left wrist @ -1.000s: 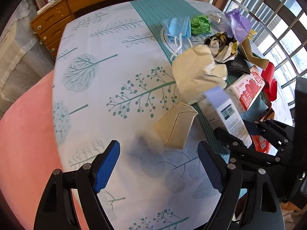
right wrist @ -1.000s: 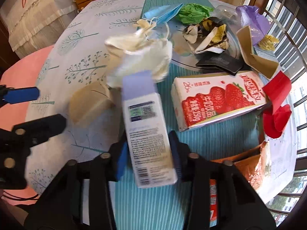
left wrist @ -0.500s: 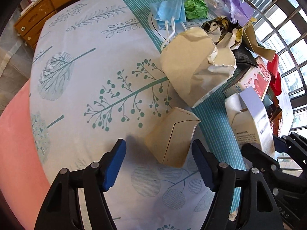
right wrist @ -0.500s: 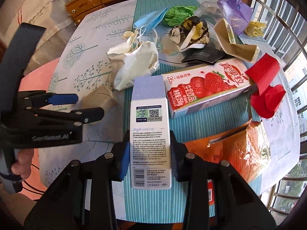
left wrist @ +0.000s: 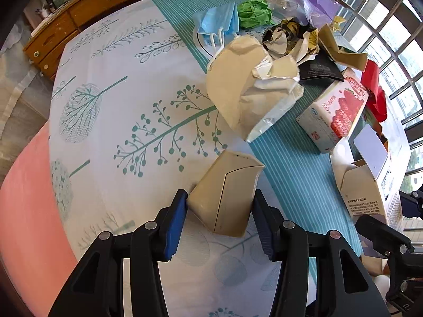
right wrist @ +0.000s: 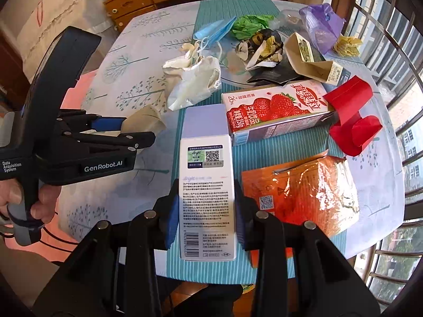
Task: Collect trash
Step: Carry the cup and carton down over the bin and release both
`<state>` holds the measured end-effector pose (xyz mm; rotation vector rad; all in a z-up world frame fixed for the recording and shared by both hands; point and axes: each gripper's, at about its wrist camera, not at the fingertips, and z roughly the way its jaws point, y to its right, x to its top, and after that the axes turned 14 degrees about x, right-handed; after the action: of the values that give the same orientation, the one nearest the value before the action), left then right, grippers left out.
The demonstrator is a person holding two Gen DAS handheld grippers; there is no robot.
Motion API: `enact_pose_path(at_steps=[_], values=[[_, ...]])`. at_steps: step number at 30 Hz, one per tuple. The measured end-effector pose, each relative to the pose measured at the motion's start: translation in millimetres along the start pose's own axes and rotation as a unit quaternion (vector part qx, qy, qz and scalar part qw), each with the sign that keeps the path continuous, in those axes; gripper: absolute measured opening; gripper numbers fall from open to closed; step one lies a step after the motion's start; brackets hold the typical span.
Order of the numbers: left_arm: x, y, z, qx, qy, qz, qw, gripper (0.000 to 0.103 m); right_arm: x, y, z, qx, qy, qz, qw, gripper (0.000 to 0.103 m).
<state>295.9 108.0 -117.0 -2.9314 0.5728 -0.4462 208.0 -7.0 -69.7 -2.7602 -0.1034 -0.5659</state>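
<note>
The left gripper (left wrist: 219,222) is closing its fingers around a flattened beige carton (left wrist: 224,192) near the table's (left wrist: 111,84) front edge; light, stiff card, best pinched across its flat sides. The right gripper (right wrist: 205,211) clamps a white box (right wrist: 206,185).

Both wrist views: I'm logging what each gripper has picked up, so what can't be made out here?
- Left wrist view: whether the left gripper, closing around the beige paper cup, presses it yet; the cup hides the far pad's contact.
- Right wrist view: the white carton in the right gripper hides the table beneath; its small print is unreadable.
- Neither view shows a trash bin.
- Right wrist view: the orange foil bag is partly covered by a finger.
</note>
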Motion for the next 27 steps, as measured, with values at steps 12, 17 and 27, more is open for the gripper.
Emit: enact_pose_path(at_steps=[12, 17, 27], values=[[-82, 45, -94, 0.036, 0.025, -0.122, 0.9916, 0.048, -55, 20, -67, 0.087, -0.008, -0.14, 0.986, 0.031], [-132, 90, -117, 0.037, 0.019, -0.197, 0.9795, 0.048, -104, 50, -98, 0.129, -0.028, -0.178, 0.975, 0.031], [-209, 173, -109, 0.037, -0.034, -0.193, 0.9799, 0.048, -196, 102, -95, 0.147, -0.086, -0.147, 0.974, 0.031]])
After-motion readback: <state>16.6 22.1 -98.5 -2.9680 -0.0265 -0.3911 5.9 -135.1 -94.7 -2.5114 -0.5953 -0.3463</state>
